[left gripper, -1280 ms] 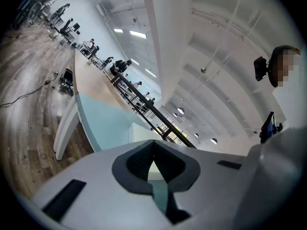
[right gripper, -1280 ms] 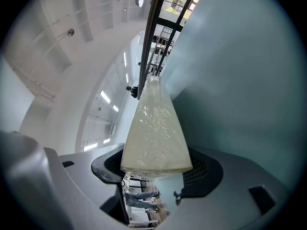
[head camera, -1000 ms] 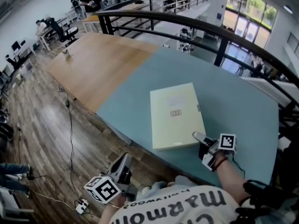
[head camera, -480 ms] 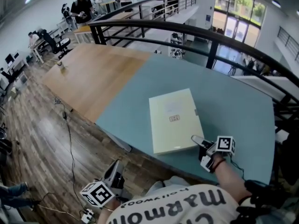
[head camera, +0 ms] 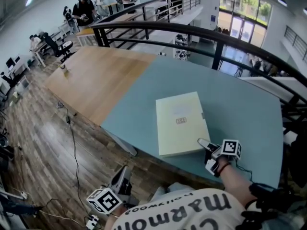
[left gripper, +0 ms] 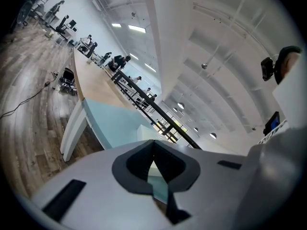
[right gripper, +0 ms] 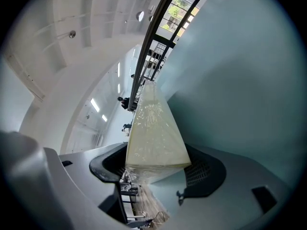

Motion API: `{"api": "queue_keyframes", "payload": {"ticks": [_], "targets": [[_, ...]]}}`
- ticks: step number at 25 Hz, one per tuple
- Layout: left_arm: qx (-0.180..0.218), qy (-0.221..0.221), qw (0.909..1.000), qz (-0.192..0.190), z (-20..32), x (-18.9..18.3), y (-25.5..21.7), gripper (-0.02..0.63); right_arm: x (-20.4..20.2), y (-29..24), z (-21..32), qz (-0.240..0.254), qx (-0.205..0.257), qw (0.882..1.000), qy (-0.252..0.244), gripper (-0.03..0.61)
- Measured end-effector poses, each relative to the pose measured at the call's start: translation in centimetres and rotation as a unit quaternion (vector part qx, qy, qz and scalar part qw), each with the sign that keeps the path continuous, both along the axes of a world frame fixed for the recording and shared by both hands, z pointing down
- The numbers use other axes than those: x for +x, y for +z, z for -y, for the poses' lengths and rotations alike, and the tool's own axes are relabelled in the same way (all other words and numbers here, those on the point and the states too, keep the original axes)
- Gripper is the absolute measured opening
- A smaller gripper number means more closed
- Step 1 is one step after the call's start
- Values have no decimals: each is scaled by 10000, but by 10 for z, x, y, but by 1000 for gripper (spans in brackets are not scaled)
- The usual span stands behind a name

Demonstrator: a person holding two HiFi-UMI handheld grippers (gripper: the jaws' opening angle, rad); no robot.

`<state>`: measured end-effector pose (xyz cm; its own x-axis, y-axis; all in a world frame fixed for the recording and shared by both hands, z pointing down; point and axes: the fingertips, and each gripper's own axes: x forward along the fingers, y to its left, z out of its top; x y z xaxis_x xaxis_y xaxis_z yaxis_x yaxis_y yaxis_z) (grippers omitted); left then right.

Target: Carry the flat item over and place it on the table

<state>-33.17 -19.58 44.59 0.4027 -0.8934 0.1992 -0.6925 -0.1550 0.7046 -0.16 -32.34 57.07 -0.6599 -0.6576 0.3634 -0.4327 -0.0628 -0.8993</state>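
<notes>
A pale yellow flat box (head camera: 181,123) lies on the teal table (head camera: 240,104), its near end close to the table's front edge. My right gripper (head camera: 205,152) sits at the box's near right corner. In the right gripper view the box (right gripper: 153,133) runs away from between the jaws of the right gripper (right gripper: 156,169). These jaws have just been opening and stand open around the corner, with the table (right gripper: 240,80) at the right. My left gripper (head camera: 125,171) hangs low beside my body, below the table edge. The left gripper (left gripper: 153,145) is shut and holds nothing.
A black railing (head camera: 216,37) curves behind the table. The table's left part is bare wood (head camera: 96,71). A cable (head camera: 72,128) trails over the wooden floor to a power strip (head camera: 91,220). People (head camera: 84,6) sit at desks far off at the upper left.
The box has stayed put on the table, with the right gripper still at its corner. The left gripper has drifted a little lower and to the left in the head view.
</notes>
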Motion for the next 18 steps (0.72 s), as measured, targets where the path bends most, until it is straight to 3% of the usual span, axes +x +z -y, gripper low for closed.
{"api": "queue_keyframes", "payload": {"ticks": [18], "targets": [[55,-64,10000,-51,-9,2,1,3,3,15,-12,-16,-208,9991,361,348]]}}
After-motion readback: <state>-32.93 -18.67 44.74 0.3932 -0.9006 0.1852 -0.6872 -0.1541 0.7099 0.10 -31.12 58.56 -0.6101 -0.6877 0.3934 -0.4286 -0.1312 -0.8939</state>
